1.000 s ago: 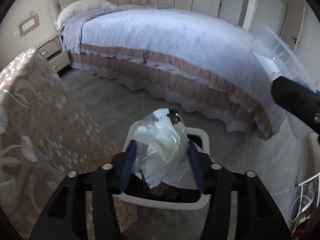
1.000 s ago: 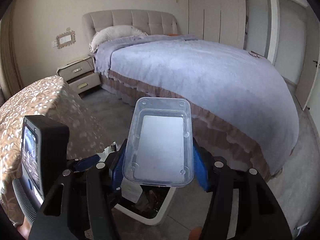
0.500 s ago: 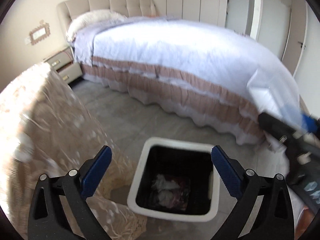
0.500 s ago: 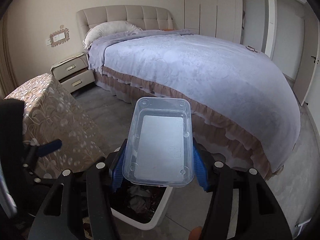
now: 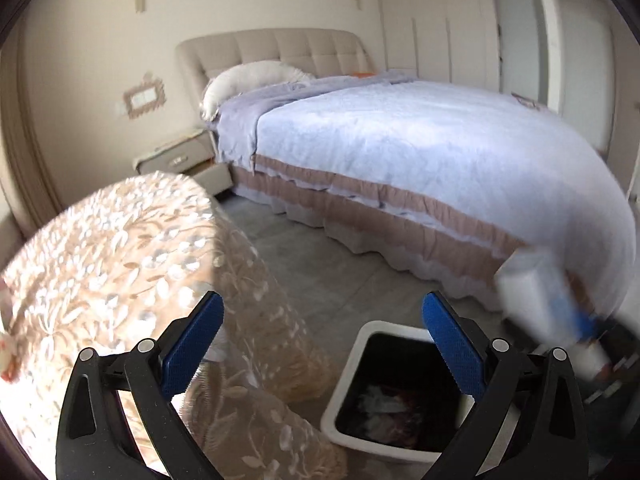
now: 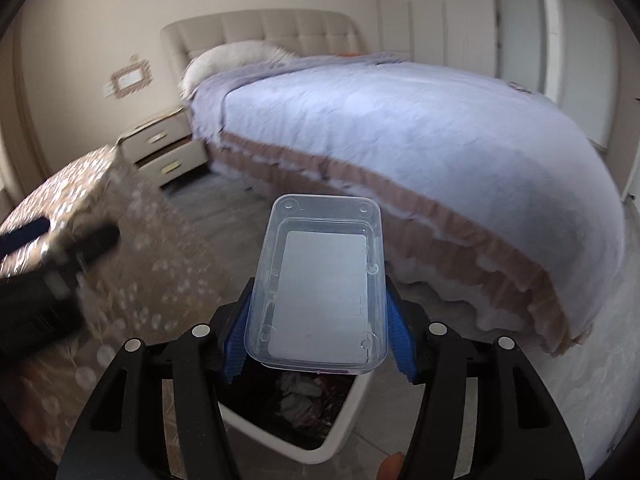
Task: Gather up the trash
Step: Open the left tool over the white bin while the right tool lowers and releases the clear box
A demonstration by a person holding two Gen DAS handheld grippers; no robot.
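Left claw (image 5: 322, 338) spread wide, nothing between its pads, above the trash bin (image 5: 340, 412). Right claw (image 6: 318, 338) clamped on a clear plastic container (image 6: 320, 288), over the bin.

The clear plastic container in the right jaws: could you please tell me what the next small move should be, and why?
Probably open the right gripper: its jaws hold the clear plastic container above the white trash bin, which already holds crumpled waste, so it would likely drop in.
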